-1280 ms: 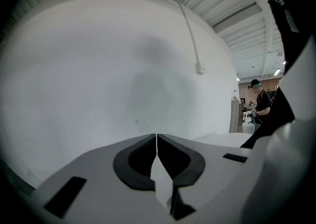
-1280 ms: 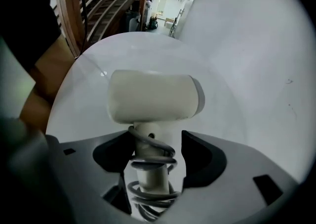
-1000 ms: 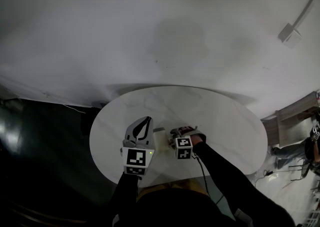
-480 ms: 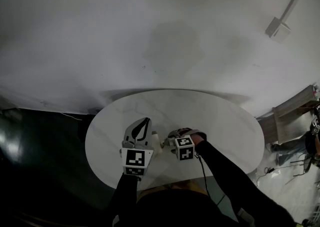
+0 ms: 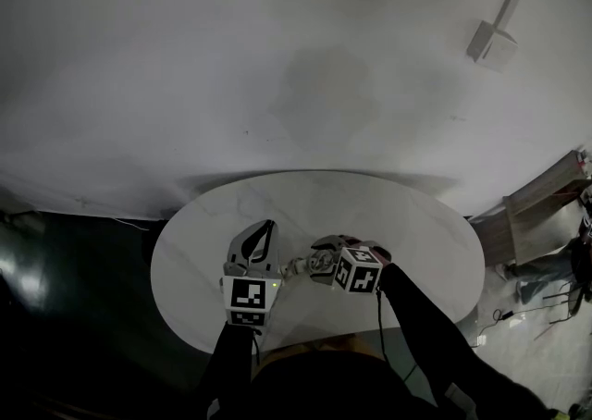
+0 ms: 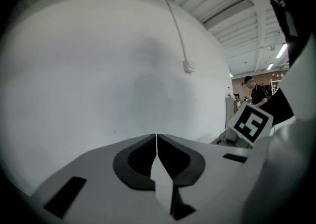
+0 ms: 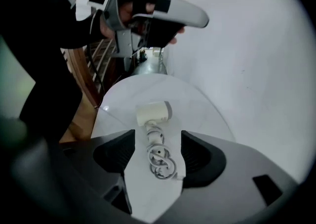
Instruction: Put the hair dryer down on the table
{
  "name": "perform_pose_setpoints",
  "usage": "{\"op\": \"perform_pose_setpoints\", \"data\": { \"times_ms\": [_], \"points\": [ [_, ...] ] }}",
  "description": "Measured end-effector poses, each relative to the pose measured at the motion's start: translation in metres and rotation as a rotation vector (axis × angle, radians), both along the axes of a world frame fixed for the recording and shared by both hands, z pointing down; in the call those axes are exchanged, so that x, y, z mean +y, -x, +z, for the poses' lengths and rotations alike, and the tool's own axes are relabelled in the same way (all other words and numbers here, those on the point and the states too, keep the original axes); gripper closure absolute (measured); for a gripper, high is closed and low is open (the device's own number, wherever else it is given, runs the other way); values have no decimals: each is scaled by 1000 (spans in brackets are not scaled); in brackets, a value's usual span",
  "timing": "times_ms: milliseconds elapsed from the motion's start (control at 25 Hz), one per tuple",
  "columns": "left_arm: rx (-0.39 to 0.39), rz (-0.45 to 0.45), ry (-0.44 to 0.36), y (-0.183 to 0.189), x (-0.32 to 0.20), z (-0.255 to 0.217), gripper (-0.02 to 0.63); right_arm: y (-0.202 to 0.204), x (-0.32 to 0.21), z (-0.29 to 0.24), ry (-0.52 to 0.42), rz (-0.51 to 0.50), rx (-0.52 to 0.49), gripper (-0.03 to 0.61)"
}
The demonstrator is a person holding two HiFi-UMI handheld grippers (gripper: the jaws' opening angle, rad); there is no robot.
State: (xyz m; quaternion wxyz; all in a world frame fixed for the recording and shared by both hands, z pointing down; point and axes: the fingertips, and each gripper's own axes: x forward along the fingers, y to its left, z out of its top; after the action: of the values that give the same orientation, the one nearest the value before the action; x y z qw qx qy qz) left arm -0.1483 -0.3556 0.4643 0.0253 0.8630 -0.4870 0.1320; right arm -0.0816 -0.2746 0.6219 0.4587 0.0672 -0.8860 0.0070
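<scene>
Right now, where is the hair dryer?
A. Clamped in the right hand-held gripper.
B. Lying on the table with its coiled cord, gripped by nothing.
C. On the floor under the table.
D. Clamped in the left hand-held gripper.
B: the hair dryer lies on the table with its coiled cord, ahead of the right hand-held gripper, whose jaws stand apart.

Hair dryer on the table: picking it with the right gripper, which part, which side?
Probably the handle, from above. The hair dryer lies flat on the table; the handle is its narrow part, between the wider barrel and the coiled cord. The right gripper is open and lined up along it, so close across the handle, clear of the coil.
</scene>
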Motion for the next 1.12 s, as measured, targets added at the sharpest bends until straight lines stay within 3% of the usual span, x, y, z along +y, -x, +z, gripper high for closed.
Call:
{"op": "perform_pose_setpoints", "data": {
  "times_ms": [400, 640, 720, 800, 1000, 1120],
  "points": [
    [-34, -19, 9, -35, 11, 1, 592, -34, -45, -93, -177, 372, -390, 327],
    [-32, -50, -8, -55, 21, -3, 592, -80, -52, -137, -329, 564, -527, 378],
    [-31, -55, -15, -66, 24, -4, 592, -98, -48, -149, -393, 602, -554, 432],
    [-29, -55, -24, -79, 27, -7, 592, -116, -45, -158, -469, 630, -565, 545],
    [-27, -60, -44, -110, 39, -10, 592, -154, -34, -177, -550, 705, -619, 551],
    [-19, -69, -52, -126, 48, -12, 592, -169, -27, -185, -579, 698, -653, 551]
  ]
}}
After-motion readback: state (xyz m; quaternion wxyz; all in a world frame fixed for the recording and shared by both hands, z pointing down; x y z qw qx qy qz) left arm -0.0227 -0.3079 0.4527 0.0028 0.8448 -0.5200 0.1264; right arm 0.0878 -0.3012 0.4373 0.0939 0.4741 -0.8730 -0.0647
